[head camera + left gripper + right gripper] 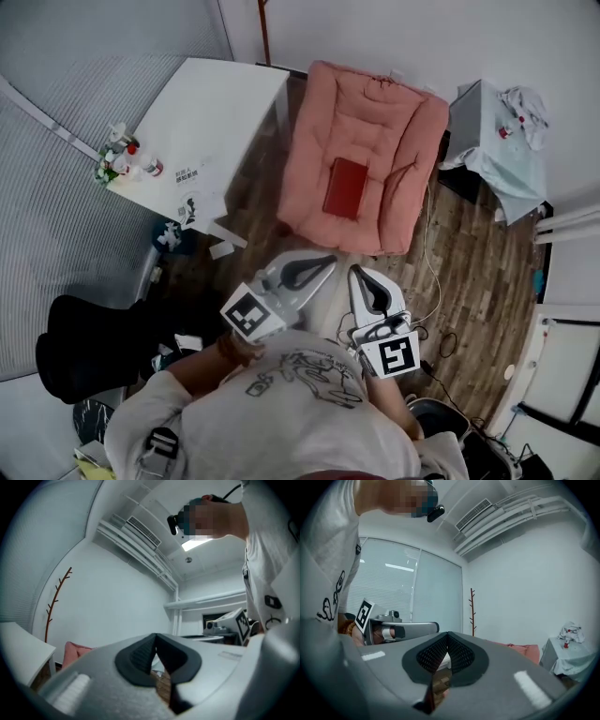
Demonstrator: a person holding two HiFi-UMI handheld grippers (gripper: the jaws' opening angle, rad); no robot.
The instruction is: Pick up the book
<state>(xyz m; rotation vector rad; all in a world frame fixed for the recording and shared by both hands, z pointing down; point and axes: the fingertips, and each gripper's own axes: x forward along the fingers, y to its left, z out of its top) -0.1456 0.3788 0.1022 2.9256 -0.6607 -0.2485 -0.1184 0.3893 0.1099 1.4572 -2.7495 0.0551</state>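
Currently: dark red rectangular book [346, 187], lying flat on the pink quilted cushion [394, 112], well apart from both my tongs. My left tongs [323, 266]: clenched, nothing between them. My right tongs [361, 277]: clenched, likewise empty. White desk [220, 112] stands beside the cushion.

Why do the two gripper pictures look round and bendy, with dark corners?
Left gripper view: the wide-angle lens curves straight lines and darkens the corners, and the ceiling light glares white. Right gripper view: same curving, with a bright window behind. Head view: even light, edges bent too, but the book on the pink cushion looks sharp.
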